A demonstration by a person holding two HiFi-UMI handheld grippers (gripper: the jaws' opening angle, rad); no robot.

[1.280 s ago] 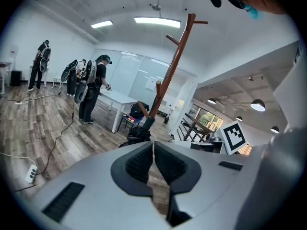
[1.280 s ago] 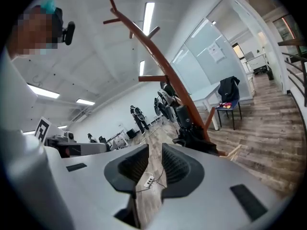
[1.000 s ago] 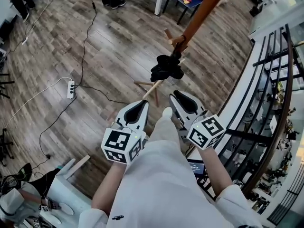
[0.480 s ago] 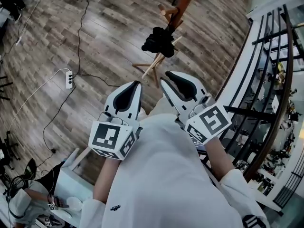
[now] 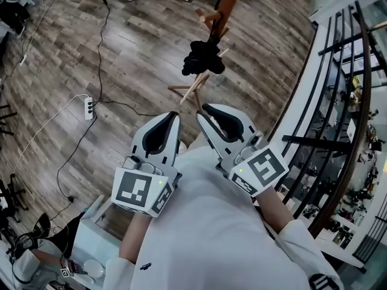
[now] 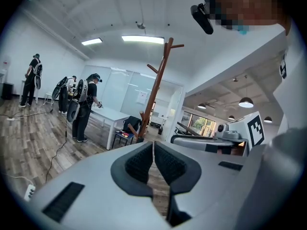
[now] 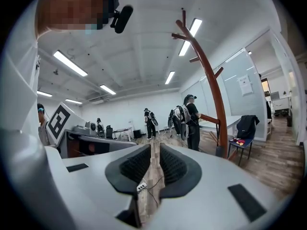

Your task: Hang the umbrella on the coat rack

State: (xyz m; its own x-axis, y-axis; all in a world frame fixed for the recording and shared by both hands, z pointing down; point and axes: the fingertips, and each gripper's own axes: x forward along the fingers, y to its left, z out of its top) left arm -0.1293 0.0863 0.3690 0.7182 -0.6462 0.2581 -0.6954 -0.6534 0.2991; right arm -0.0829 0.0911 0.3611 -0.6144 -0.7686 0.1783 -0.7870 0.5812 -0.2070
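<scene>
The brown wooden coat rack (image 5: 227, 5) stands on the plank floor ahead of me. A black folded umbrella (image 5: 202, 59) hangs from one of its pegs. Both grippers are held up close to my body, well short of the rack and touching neither it nor the umbrella. My left gripper (image 5: 172, 115) is shut, its pads meeting with nothing between them (image 6: 153, 145). My right gripper (image 5: 202, 109) is closing; a narrow gap remains between its pads, and nothing is in it (image 7: 156, 147). The rack's pole also shows in the left gripper view (image 6: 156, 90) and the right gripper view (image 7: 211, 80).
A dark metal railing (image 5: 338, 101) runs along my right side. A white power strip (image 5: 89, 109) and its cables lie on the floor to the left. Several people (image 6: 86, 104) stand by a white table beyond the rack. A small blue stool (image 7: 242, 143) sits near its base.
Both grippers have risen and drawn back towards me, away from the rack. The right gripper's jaws have narrowed. The umbrella stays hanging on the rack.
</scene>
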